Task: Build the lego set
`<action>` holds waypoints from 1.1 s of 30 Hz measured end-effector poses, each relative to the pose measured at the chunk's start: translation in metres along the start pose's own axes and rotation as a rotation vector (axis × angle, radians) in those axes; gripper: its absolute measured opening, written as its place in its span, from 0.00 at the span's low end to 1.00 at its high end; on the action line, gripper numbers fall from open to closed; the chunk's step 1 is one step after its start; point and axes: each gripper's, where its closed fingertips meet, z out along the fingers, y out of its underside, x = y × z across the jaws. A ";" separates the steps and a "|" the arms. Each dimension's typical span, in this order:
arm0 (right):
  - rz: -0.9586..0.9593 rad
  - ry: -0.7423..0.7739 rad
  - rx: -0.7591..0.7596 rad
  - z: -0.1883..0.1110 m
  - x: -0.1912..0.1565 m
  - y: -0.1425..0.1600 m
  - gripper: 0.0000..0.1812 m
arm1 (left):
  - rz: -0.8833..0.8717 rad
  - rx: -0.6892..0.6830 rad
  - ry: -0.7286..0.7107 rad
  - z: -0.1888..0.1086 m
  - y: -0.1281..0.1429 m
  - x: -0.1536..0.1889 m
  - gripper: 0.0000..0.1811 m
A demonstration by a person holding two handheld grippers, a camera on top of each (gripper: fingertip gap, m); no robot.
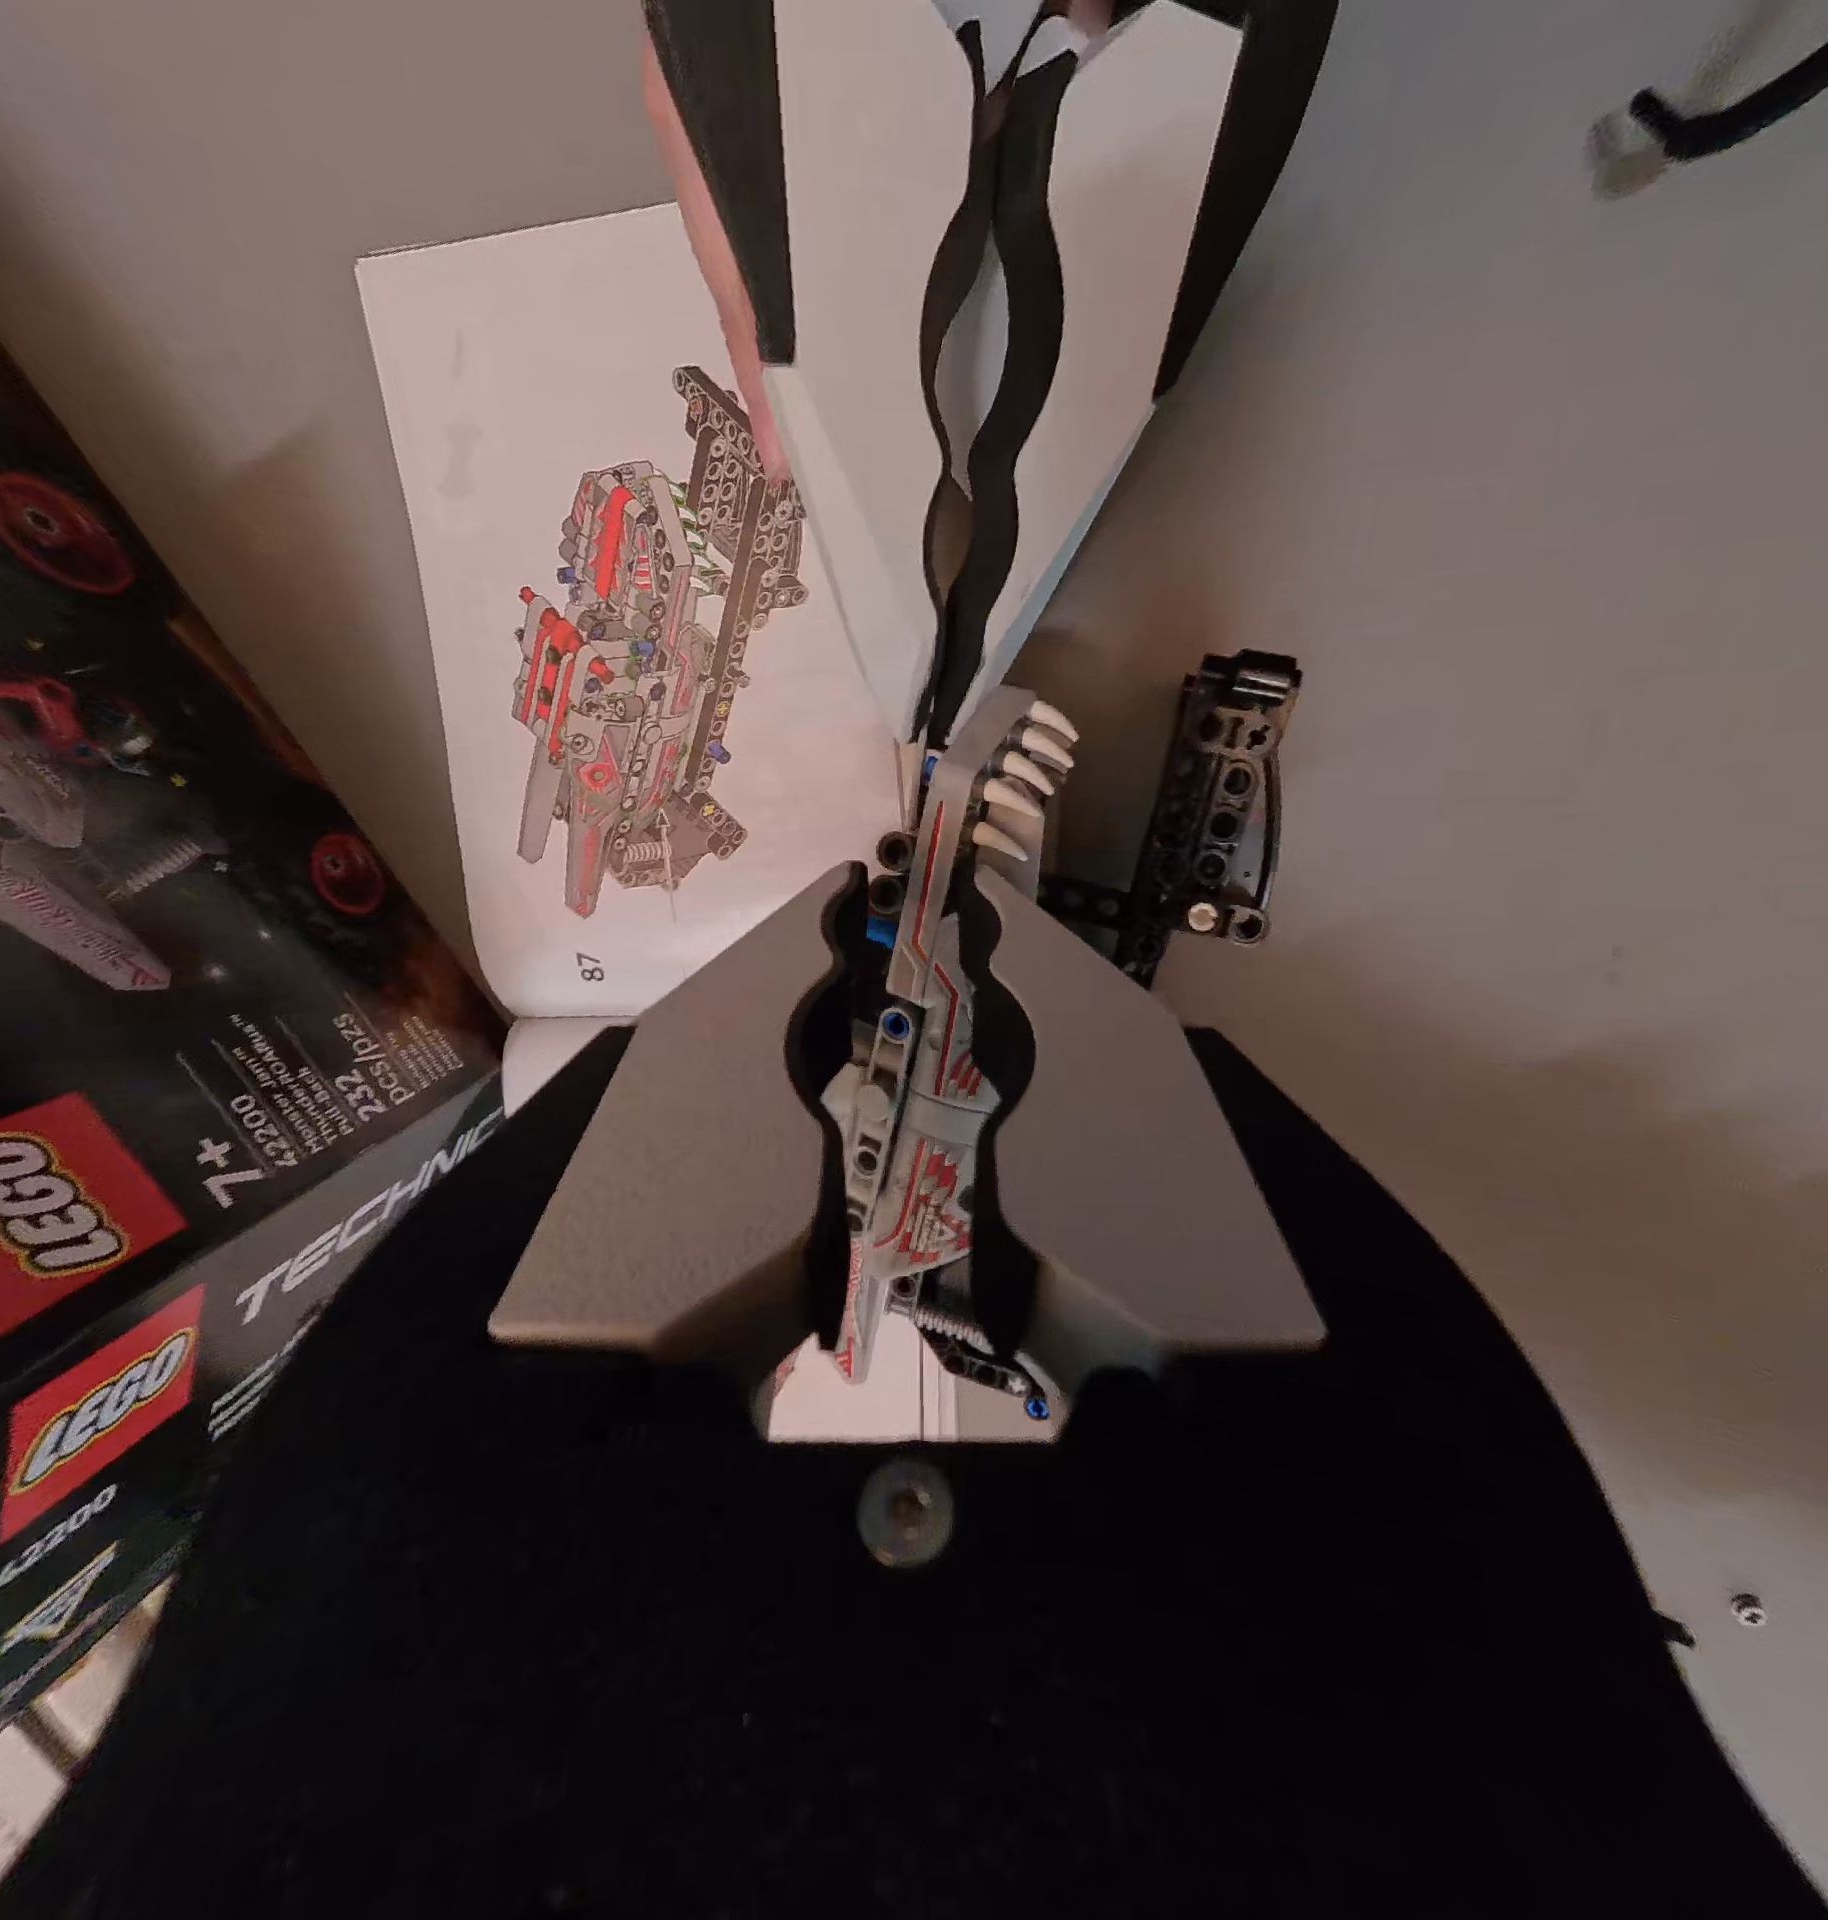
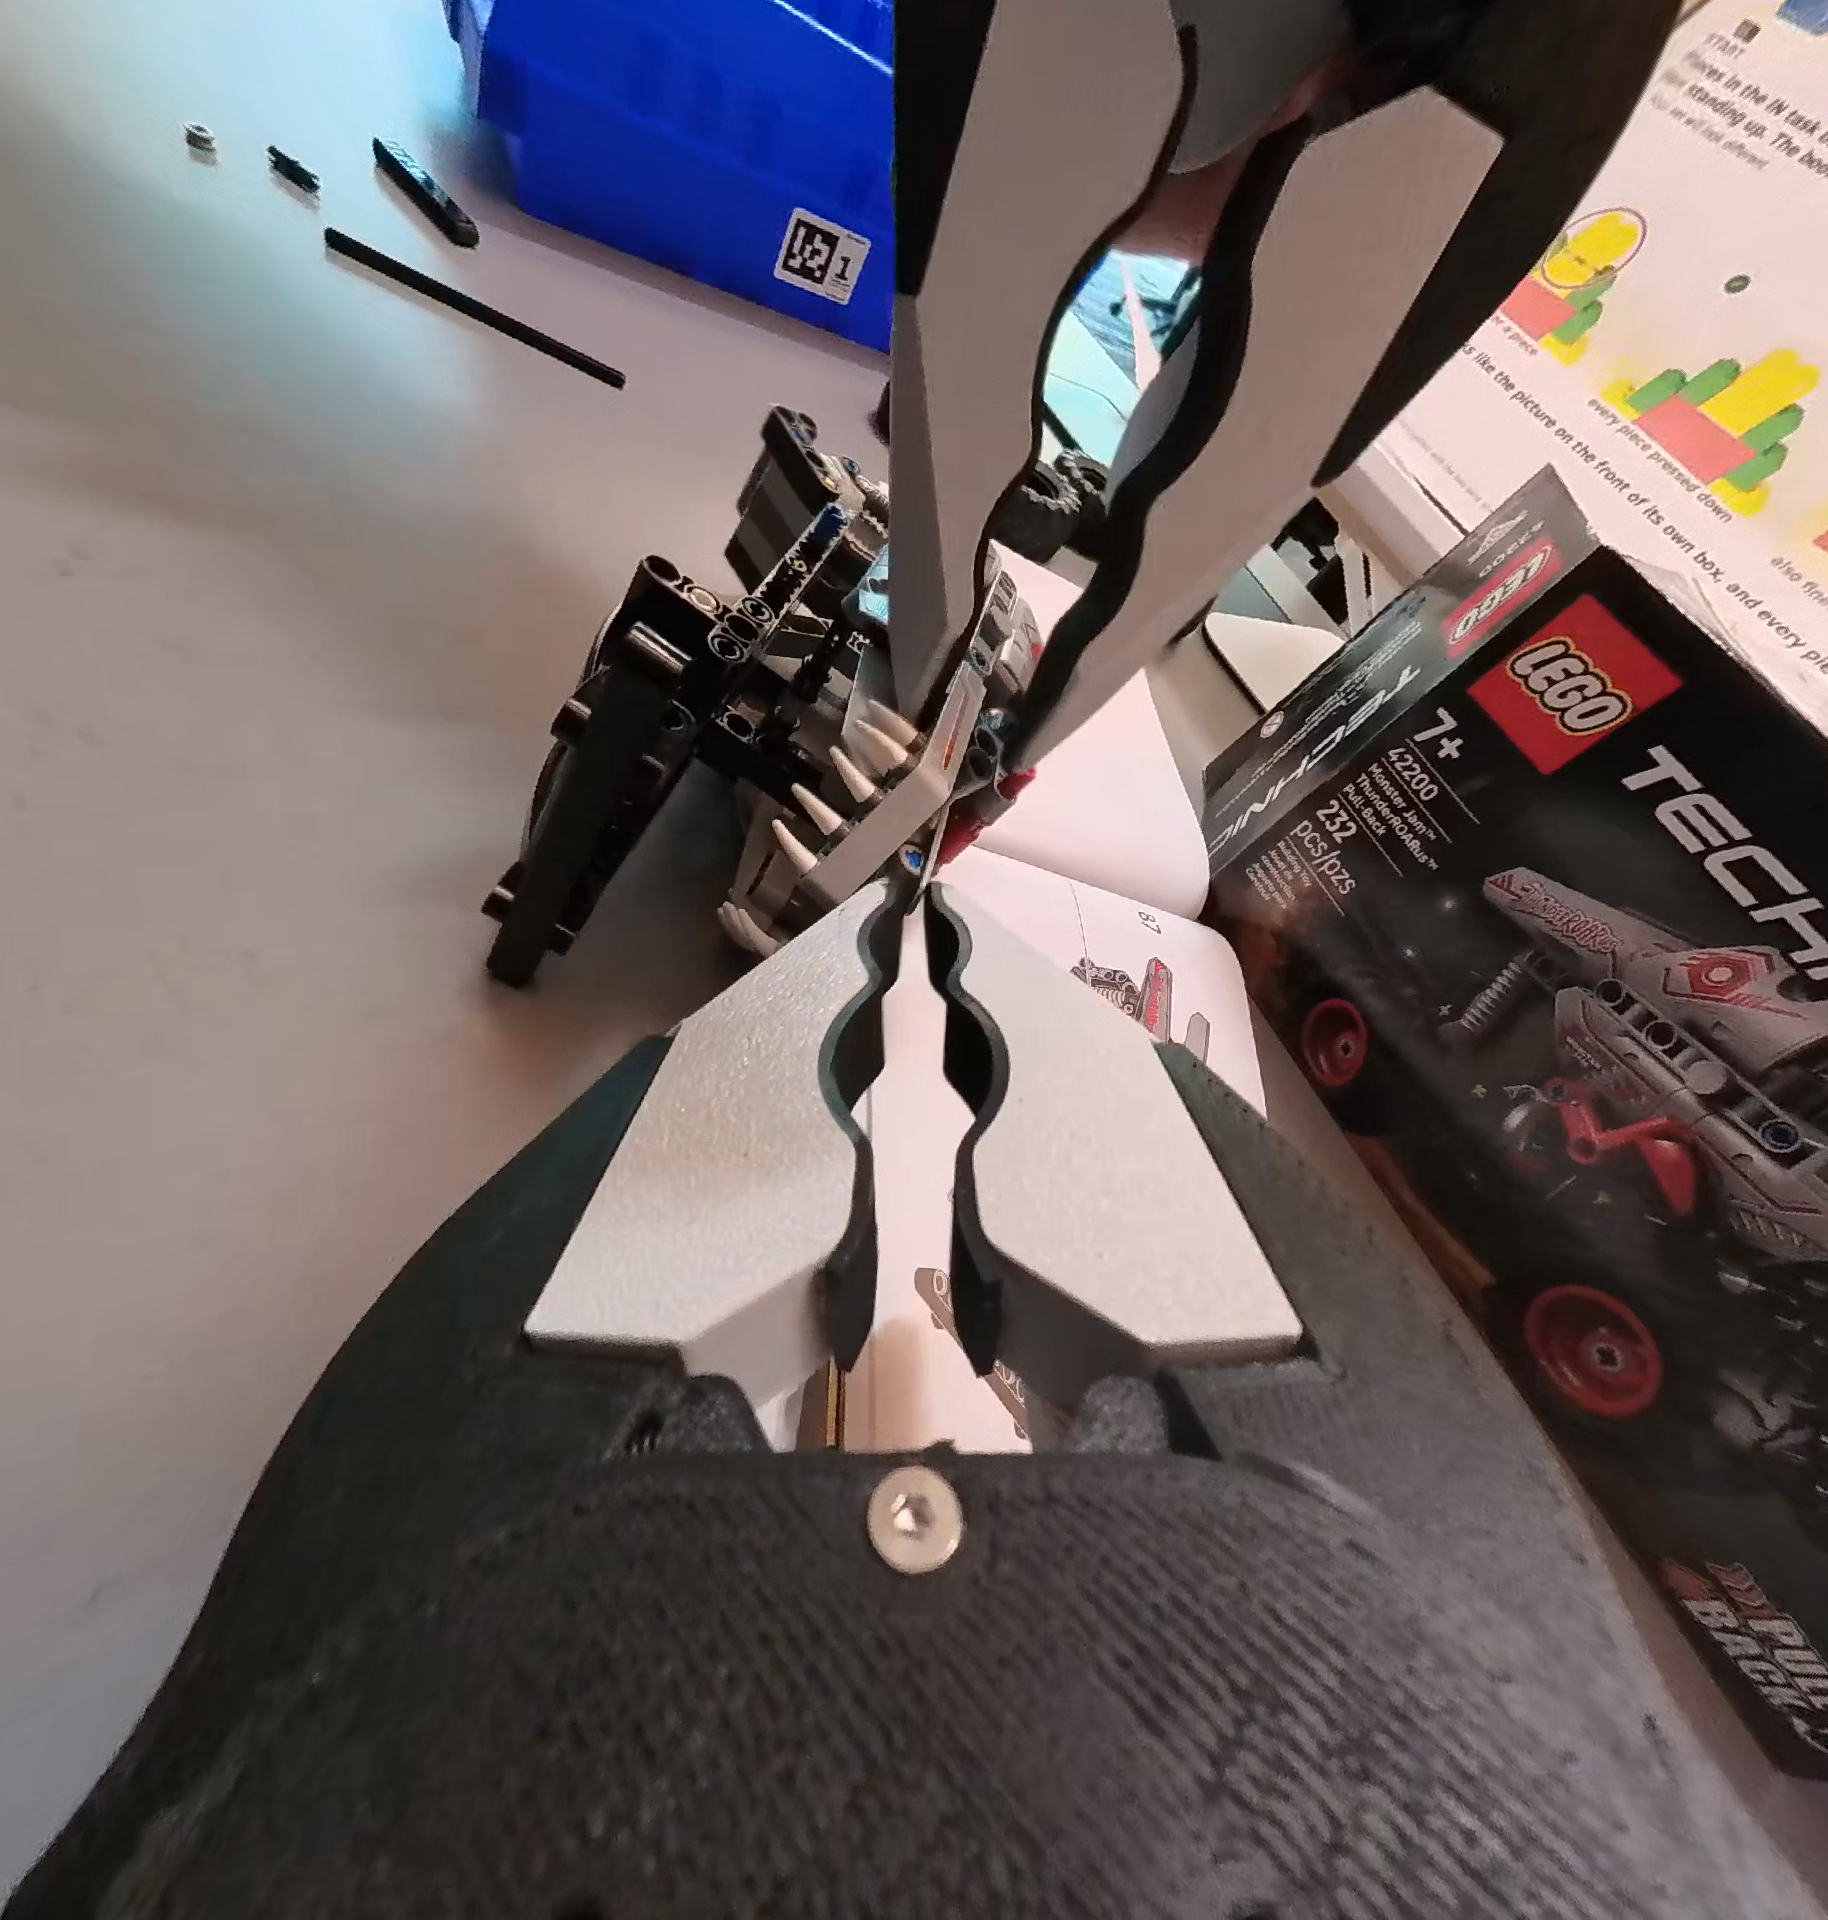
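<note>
The part-built lego model (image 1: pixel 941 1049) has a grey body with red stickers, white teeth (image 1: pixel 1024 769) and a black beam frame (image 1: pixel 1216 800). My left gripper (image 1: pixel 920 904) is shut on the grey body and holds it on edge over the white table. My right gripper (image 1: pixel 936 717) comes in from the far side, its tips meeting at the toothed end of the grey panel. In the right wrist view my right gripper (image 2: pixel 915 904) is shut on the thin tip of that grey panel (image 2: pixel 889 821). The left gripper (image 2: pixel 977 738) clamps the model (image 2: pixel 785 675) from above.
The open instruction booklet (image 1: pixel 577 623) lies under the model and also shows in the right wrist view (image 2: pixel 1149 966). The lego box (image 1: pixel 110 935) (image 2: pixel 1616 935) stands beside it. A blue bin (image 2: pixel 681 156), a long black axle (image 2: pixel 474 307), small loose parts (image 2: pixel 422 192) and a printed sheet (image 2: pixel 1668 343) lie beyond. Both grippers' tips are close together, under 4 cm apart.
</note>
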 end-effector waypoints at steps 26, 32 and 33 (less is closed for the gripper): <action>0.376 -0.335 -0.078 0.008 -0.020 0.002 0.13 | -0.019 0.062 -0.038 -0.001 0.000 0.001 0.07; 0.178 -0.223 -0.087 0.013 -0.023 0.003 0.09 | -0.042 0.028 0.005 -0.002 0.004 0.005 0.07; 0.163 -0.210 -0.090 0.013 -0.023 0.003 0.09 | -0.056 0.036 0.011 -0.001 0.004 0.004 0.07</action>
